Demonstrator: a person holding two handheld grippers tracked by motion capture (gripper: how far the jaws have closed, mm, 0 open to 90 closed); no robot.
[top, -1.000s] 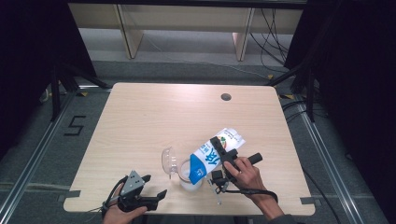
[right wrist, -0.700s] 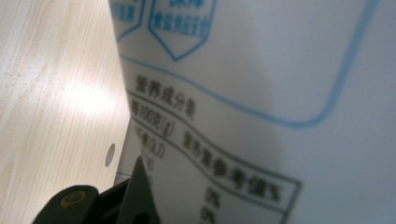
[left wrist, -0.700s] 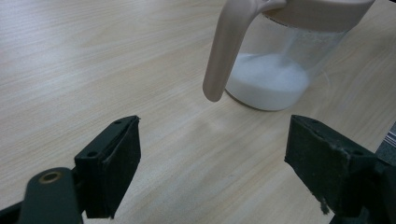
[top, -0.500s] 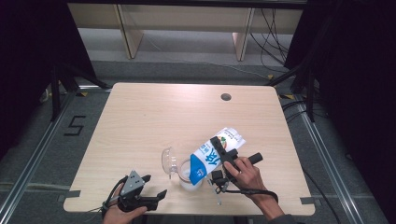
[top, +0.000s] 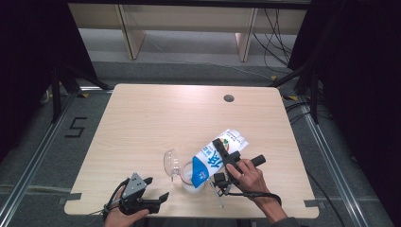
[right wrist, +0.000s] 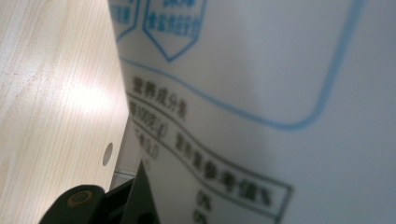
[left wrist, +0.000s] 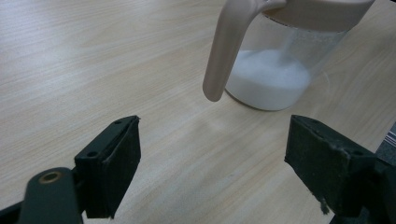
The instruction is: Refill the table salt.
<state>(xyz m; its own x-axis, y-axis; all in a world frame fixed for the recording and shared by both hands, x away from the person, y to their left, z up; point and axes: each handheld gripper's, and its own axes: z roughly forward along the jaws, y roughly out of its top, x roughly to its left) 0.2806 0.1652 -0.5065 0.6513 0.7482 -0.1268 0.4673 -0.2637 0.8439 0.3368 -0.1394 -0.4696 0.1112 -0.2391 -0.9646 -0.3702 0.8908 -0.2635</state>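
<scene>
While the right tool (top: 226, 158) clamps the tilted milk carton (top: 215, 156) over the jug (left wrist: 280, 65), the left tool (top: 153, 189) rests wide on the bench (top: 156, 123).

lab: black curtains (top: 33, 56), taped floor (top: 75, 127)

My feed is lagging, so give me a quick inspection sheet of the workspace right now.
Surface: wooden table, with a round hole near its far edge.
Job's things: milk carton tipped over a clear jug; white liquid in the jug's bottom; the jug's lid hinged open.
Clutter: nothing seen.
Grippers: right claw shut on the carton; left claw open, its jaws apart, short of the jug.
Cables: one trails from the right claw; more lie on the floor.
Surroundings: shelving legs, black curtains.
</scene>
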